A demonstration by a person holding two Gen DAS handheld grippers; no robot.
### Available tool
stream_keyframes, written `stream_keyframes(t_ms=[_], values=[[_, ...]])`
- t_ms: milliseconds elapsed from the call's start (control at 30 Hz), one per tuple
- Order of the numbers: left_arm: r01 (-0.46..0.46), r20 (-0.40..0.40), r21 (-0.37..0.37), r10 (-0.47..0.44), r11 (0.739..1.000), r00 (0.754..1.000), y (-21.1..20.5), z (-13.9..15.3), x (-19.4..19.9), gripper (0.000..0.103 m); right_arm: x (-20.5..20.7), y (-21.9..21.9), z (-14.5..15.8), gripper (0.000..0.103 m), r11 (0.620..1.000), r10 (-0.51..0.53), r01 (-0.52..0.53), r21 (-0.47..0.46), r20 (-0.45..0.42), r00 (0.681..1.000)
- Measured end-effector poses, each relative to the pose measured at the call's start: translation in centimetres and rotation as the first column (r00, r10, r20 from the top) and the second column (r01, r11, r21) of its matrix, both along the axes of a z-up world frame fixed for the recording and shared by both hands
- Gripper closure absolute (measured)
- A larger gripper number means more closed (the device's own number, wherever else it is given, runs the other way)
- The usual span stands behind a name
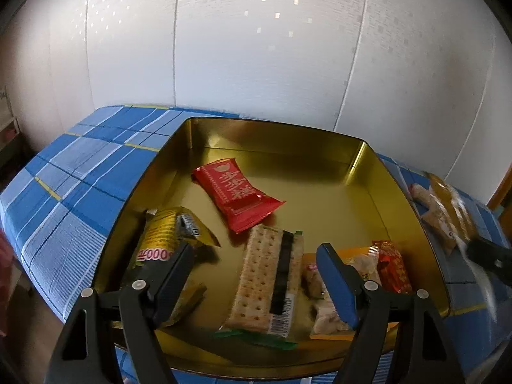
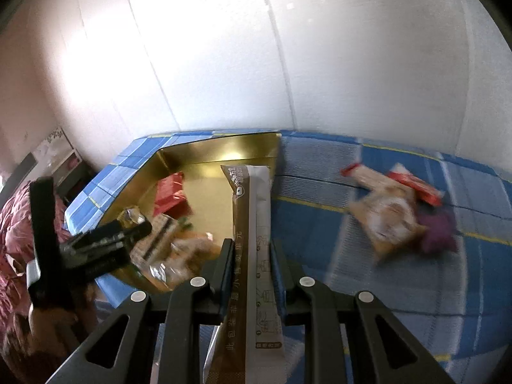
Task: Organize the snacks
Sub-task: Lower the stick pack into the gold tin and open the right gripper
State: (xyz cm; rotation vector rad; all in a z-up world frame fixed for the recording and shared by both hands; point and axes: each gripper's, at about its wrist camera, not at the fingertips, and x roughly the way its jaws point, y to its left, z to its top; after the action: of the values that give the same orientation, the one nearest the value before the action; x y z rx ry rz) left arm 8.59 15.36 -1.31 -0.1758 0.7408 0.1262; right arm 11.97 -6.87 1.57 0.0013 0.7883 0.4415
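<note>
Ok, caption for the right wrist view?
Right gripper shut on a sachet, beside the gold tin.

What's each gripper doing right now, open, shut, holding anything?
Left gripper: open, empty, over the gold tin.
Right gripper: shut on a long brown-and-white snack packet.

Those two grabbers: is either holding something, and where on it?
The right gripper pinches a long brown-and-white snack packet around its middle. The left gripper is open, holding nothing.
</note>
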Motion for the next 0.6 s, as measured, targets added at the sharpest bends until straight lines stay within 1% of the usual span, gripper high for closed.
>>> stream_keyframes(t_ms=[100,200,433,600], values=[[-0.003,-0.007,-0.009,0.003,1.0,1.0,0.2,-0.1,0.1,0.024,1.3,2.4,-0.2,0.081,1.0,0.006,-0.007,-0.026,-0.005,1.0],[-0.004,-0.01,-0.016,0.004,1.0,1.0,0.4,-0.1,0.1,0.024,2.7,4.2,-1.0,0.081,0.999,-0.007,0.005,-0.036,-0.04,0.999],[-0.006,-0.014,-0.039,0.006,0.999,1.0,0.9,-0.1,0.1,0.024,6.1,6.0,-2.4,0.081,0.996,-0.06,0.052,-0.075,-0.109,0.992],[-0.001,-0.017,-0.051,0.0,0.999,1.0,1.0,-0.1,0.2,0.024,8.1,7.7,-2.6,0.081,0.987,-0.064,0.049,-0.151,-0.098,0.993]])
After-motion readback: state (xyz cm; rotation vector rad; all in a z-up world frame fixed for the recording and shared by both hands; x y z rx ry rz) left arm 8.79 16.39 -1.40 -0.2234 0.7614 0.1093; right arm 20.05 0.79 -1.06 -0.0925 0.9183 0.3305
